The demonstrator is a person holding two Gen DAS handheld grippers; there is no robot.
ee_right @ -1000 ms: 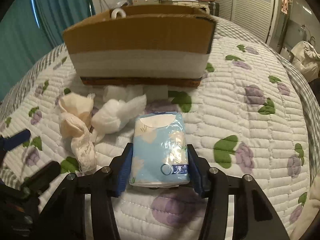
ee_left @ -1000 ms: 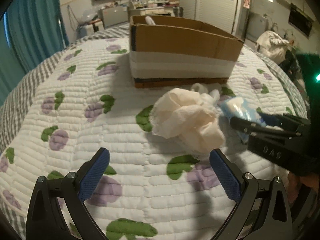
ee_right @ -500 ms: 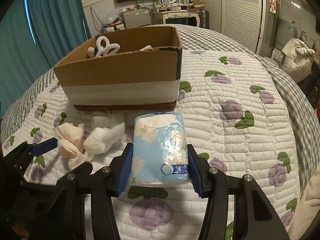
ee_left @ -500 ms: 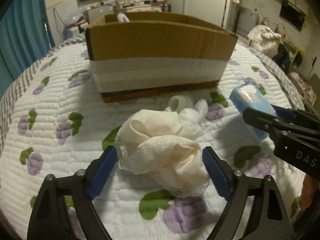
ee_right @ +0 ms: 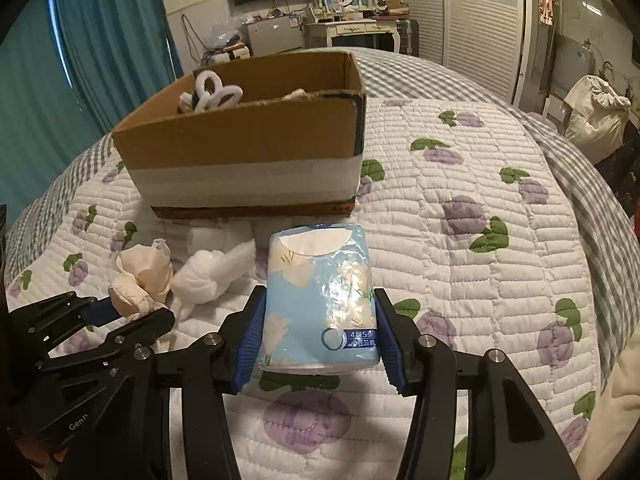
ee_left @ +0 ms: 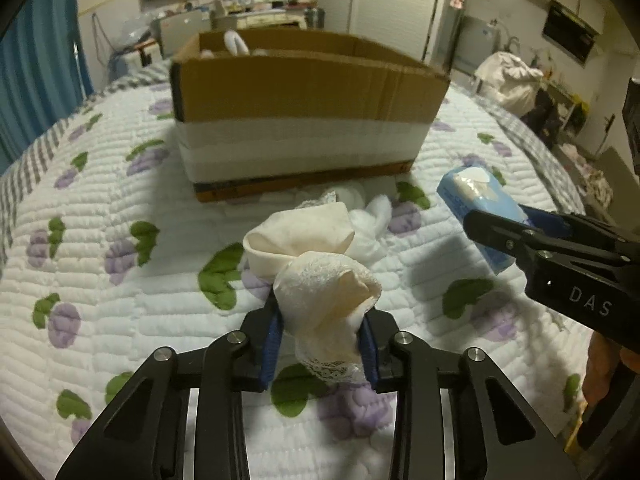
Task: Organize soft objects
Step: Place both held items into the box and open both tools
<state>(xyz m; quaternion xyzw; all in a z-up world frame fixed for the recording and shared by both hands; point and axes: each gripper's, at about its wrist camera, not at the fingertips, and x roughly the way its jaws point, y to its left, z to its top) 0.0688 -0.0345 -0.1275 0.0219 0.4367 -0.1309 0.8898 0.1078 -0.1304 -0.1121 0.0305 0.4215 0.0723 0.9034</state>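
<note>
The left gripper [ee_left: 322, 346] has its jaws closing, with the blue pads pressed on either side of a crumpled cream cloth bundle edged in white lace [ee_left: 320, 276], whose upper folds bulge up and forward out of the grip. The right gripper [ee_right: 318, 338] has its jaws clamped on the two long sides of a pale blue plastic-wrapped tissue pack with a flower print [ee_right: 320, 300], held clear above the bedspread. Both sit over a white quilted bedspread printed with purple flowers and green leaves [ee_right: 480, 280]. Just beyond the cream bundle, a knotted wad of white fluffy cloth [ee_right: 212, 272] lies on the quilt, between the two held things and close in front of an open brown cardboard box with a broad white band around its lower half [ee_right: 248, 148]. Inside the box, near its far left corner, white looped soft items [ee_right: 214, 94] show above the rim. In the left wrist view the right gripper reaches in from the right edge with the tissue pack at its tip.
</note>
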